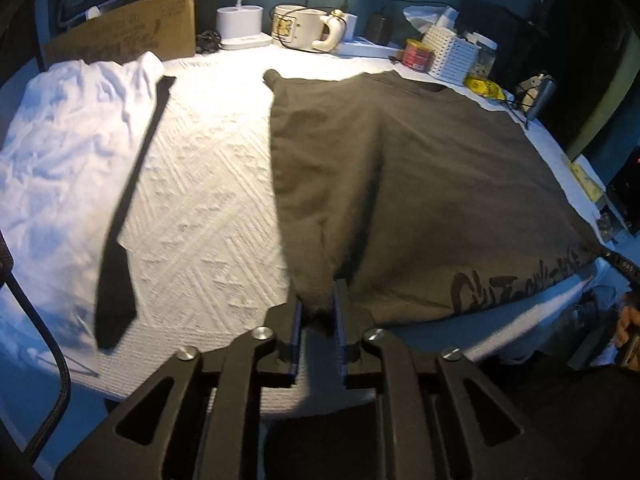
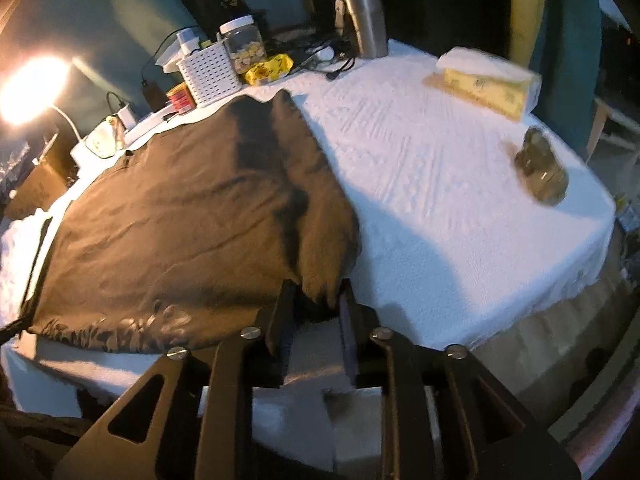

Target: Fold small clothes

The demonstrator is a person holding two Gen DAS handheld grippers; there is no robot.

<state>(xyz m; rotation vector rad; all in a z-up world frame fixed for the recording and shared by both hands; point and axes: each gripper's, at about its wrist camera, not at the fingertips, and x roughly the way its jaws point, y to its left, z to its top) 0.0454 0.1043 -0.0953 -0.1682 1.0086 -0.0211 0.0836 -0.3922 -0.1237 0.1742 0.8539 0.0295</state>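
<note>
Left gripper [image 1: 318,312] and right gripper [image 2: 316,300] — fingers slightly parted.

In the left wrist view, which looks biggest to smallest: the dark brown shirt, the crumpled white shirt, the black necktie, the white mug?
1. Dark brown shirt
2. Crumpled white shirt
3. Black necktie
4. White mug, though it stands farthest away.

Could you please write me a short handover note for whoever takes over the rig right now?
Left tool: jaws slightly apart, near hem of the dark T-shirt between them, grip looks loose.
Right tool: the same, at the hem's other corner.
Done: T-shirt spread on the white table cover.
To do: fold it; then the crumpled white shirt and black tie beside it.
</note>
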